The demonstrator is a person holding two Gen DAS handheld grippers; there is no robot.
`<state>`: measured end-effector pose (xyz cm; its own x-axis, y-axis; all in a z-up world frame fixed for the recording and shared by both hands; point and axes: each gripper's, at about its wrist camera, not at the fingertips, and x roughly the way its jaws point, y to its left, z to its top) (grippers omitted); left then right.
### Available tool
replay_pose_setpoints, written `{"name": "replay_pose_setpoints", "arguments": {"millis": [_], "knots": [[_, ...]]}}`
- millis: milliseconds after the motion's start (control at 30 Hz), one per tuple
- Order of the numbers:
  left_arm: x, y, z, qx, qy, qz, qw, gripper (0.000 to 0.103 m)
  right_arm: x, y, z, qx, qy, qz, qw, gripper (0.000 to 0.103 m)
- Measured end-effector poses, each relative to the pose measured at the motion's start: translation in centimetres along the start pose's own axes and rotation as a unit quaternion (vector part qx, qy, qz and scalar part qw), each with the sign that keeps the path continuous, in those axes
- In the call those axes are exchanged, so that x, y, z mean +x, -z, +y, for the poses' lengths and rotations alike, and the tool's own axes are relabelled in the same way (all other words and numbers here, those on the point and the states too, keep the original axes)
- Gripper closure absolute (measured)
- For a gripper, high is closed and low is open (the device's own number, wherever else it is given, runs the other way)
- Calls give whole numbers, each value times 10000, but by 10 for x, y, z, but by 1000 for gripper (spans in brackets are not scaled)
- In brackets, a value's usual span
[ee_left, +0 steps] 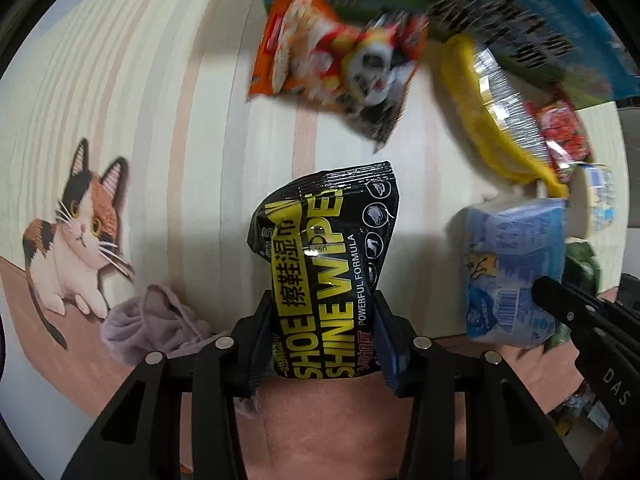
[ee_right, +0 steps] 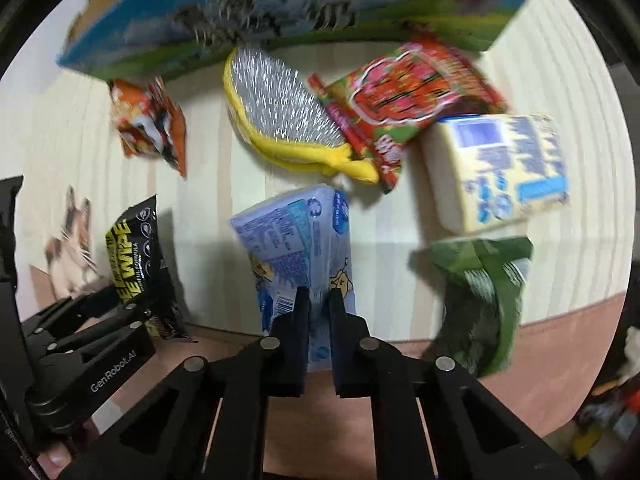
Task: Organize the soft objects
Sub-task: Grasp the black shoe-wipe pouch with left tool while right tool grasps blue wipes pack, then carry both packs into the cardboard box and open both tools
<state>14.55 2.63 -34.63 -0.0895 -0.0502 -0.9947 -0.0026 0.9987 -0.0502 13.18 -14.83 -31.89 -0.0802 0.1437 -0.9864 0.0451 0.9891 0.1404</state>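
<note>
Firmly pinched upright, the black-and-yellow shoe-wipe packet (ee_left: 326, 276) sits in the left tongs (ee_left: 324, 344); beside it the right tongs (ee_right: 319, 320) clamp a pale-blue plastic tissue pack (ee_right: 298, 240), both above the striped table (ee_left: 180, 140).

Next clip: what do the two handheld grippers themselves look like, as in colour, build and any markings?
Both are matte black with angular linkage arms joined by round silver pins. The left gripper has flat black fingers, one showing a blue face. The right gripper has blocky black fingers. Seen from the right wrist, the left one's body carries white "GenRobot.AI" lettering; the right one's shows "DAS". A bare fingertip shows at the handle. No cables visible.
</note>
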Motion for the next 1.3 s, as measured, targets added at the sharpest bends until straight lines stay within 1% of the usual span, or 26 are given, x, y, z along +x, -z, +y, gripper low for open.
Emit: {"name": "replay_pose_setpoints", "arguments": {"millis": [67,133,200,300,333,367,400,500,567,600,633,667,733,800,867,933,1000,1033,1067,1100,1200,1300], "knots": [[-18,8,-6,48,23,-120,9999,61,-18,7,-10,128,-167,-97,9997,95],[-43,17,-9,113,118,-273,9995,61,-32,7,-20,234,-366,-191,9989,96],[-69,22,-12,161,187,-446,9987,61,-62,11,-31,300,-566,-314,9975,96],[-124,28,-22,197,321,-804,9961,61,-106,6,-45,320,-855,-570,9942,96],[-139,28,-23,204,363,-911,9950,61,-127,4,-51,304,-932,-715,9926,96],[-162,27,-27,210,415,-1053,9934,61,-139,1,-48,296,-968,-822,9915,96],[-176,10,-29,230,461,-1140,9921,61,-156,-3,-48,287,-1010,-936,9901,96],[-211,-5,-39,346,610,-1298,9891,61,-203,-30,-56,247,-1131,-1252,9854,97],[-226,-33,-50,447,612,-1427,9869,61,-229,-52,-62,196,-1077,-1480,9829,96],[-227,-48,-58,461,584,-1471,9863,61,-236,-65,-63,186,-1038,-1565,9820,96],[-239,-66,-60,457,585,-1481,9862,61,-242,-83,-63,174,-998,-1634,9813,97],[-242,-82,-65,451,587,-1470,9864,61,-245,-99,-64,167,-933,-1683,9812,97],[-225,-130,-66,441,572,-1404,9875,61,-244,-127,-65,161,-830,-1723,9814,97],[-210,-169,-73,437,552,-1286,9892,61,-238,-154,-69,159,-717,-1693,9828,97],[-196,-203,-82,446,523,-1147,9910,61,-223,-181,-70,149,-579,-1653,9844,97],[-175,-230,-83,514,514,-994,9924,61,-202,-203,-76,179,-501,-1590,9858,97],[-158,-251,-89,546,487,-829,9939,61,-167,-233,-60,231,-432,-1516,9872,97],[-150,-260,-91,572,476,-764,9943,61,-159,-242,-65,269,-413,-1468,9879,97],[-139,-267,-93,571,456,-671,9951,61,-139,-262,-59,284,-370,-1437,9885,97],[-131,-279,-95,569,442,-589,9957,61,-131,-272,-61,303,-341,-1411,9889,97],[-113,-296,-101,585,435,-381,9966,61,-107,-299,-61,348,-278,-1351,9898,97],[-98,-310,-108,647,449,-212,9967,61,-91,-315,-61,362,-181,-1303,9906,96]]}}
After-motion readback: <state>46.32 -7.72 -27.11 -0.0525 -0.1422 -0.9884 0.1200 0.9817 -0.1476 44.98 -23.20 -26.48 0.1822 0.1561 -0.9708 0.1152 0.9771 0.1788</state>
